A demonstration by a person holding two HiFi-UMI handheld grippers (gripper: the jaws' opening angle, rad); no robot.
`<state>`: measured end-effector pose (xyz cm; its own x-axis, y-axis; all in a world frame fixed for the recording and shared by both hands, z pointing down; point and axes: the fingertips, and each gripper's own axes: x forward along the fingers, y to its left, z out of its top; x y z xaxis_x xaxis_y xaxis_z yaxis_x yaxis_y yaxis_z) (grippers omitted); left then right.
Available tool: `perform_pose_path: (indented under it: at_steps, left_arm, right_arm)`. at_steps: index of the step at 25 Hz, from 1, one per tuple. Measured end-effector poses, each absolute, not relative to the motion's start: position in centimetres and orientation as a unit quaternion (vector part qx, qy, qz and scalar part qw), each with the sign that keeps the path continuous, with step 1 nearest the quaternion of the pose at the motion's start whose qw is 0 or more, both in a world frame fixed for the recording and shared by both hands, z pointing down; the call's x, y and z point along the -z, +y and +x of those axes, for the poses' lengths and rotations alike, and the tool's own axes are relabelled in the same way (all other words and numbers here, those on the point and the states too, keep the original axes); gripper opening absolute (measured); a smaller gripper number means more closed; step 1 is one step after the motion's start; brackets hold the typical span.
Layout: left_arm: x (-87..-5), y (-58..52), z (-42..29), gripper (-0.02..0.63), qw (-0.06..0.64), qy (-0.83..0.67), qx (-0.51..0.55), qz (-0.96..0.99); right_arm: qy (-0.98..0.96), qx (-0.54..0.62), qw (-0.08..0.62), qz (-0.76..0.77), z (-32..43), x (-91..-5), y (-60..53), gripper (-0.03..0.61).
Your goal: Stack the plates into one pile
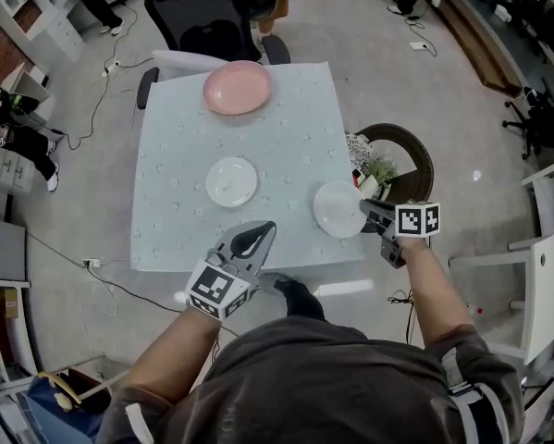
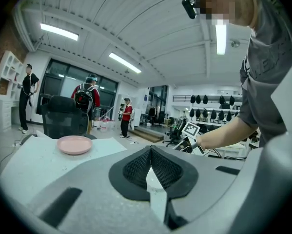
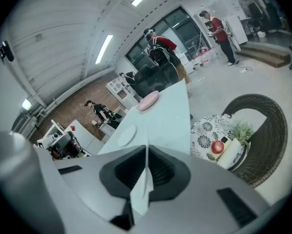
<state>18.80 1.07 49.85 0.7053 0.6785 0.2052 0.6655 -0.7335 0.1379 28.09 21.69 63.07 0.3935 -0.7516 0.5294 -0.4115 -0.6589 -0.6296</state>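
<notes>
A pink plate (image 1: 237,88) sits at the far edge of the pale blue table (image 1: 175,137); it also shows in the left gripper view (image 2: 74,144). A small white plate (image 1: 231,181) lies mid-table. A second white plate (image 1: 337,209) is at the table's right front corner, and my right gripper (image 1: 364,207) is shut on its right rim. In the right gripper view that plate is a thin white edge (image 3: 145,179) between the jaws. My left gripper (image 1: 267,228) hovers over the table's front edge, tips together with nothing in them.
A black office chair (image 1: 212,17) stands behind the table. A round wicker basket (image 1: 415,151) with a plant and cushion sits close to the table's right side. A white chair (image 1: 545,276) is at far right. Cables cross the floor; people stand in the background.
</notes>
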Motion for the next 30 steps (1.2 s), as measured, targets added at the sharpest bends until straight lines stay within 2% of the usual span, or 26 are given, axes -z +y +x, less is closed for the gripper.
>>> perform_pose_path:
  at_steps: [7, 13, 22, 30]
  left_arm:
    - [-47.2, -5.2, 17.3, 0.005, 0.021, 0.287, -0.101, 0.952]
    - [-46.4, -11.5, 15.9, 0.005, 0.019, 0.216, -0.101, 0.971]
    - [-48.0, -18.4, 14.3, 0.005, 0.033, 0.132, -0.117, 0.984]
    - [-50.2, -21.7, 15.2, 0.005, 0.054, 0.106, -0.131, 0.984]
  right_arm:
    - [0.439, 0.386, 0.201, -0.786, 31.8, -57.0, 13.1, 0.008]
    - [0.499, 0.394, 0.175, -0.752, 33.9, -56.1, 3.0, 0.008]
    - [0.535, 0.435, 0.160, -0.706, 36.1, -59.9, -7.7, 0.008]
    - [0.522, 0.478, 0.165, -0.687, 37.6, -64.9, -10.7, 0.008]
